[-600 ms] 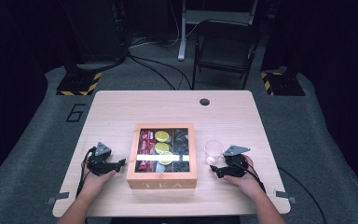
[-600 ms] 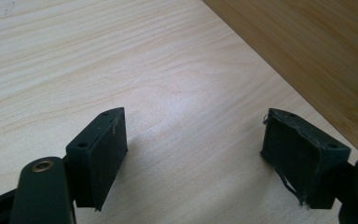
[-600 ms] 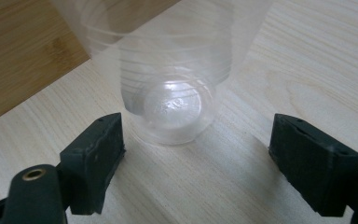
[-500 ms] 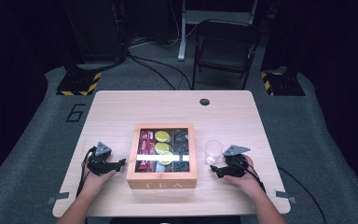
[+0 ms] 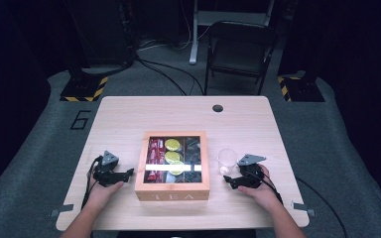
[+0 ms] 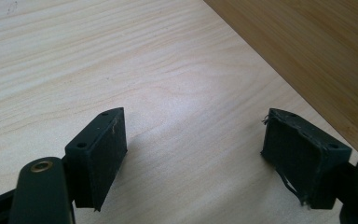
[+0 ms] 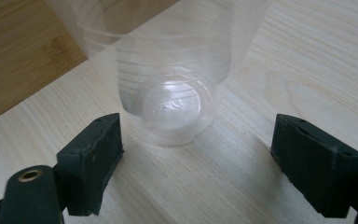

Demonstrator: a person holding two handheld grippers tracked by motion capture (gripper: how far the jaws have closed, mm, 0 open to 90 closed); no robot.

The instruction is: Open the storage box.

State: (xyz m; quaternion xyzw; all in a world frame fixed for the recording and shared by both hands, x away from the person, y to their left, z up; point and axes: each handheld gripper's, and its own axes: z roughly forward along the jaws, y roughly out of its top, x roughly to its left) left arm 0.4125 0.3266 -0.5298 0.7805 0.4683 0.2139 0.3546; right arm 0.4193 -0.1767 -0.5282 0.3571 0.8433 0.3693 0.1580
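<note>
The clear plastic cup [image 5: 226,159] stands upright on the light wooden table [image 5: 129,119], just right of the wooden tea box [image 5: 172,191], near the table's front right part. In the right gripper view the cup [image 7: 168,79] sits just ahead of the black jaws, with something round and whitish lying at its bottom, can't tell what it is. The right gripper [image 5: 233,181] rests on the table just in front of the cup, jaws spread wide with nothing pinched between them, pads not touching the cup. The box has a clear lid, and through it you can see red packets [image 5: 155,151] on the left and yellow-green ones [image 5: 172,145] in the middle. On the box's other side the left gripper [image 5: 127,173] lies near its left wall [image 6: 307,46], jaws wide apart too, with just bare tabletop between the 2 pads.
</note>
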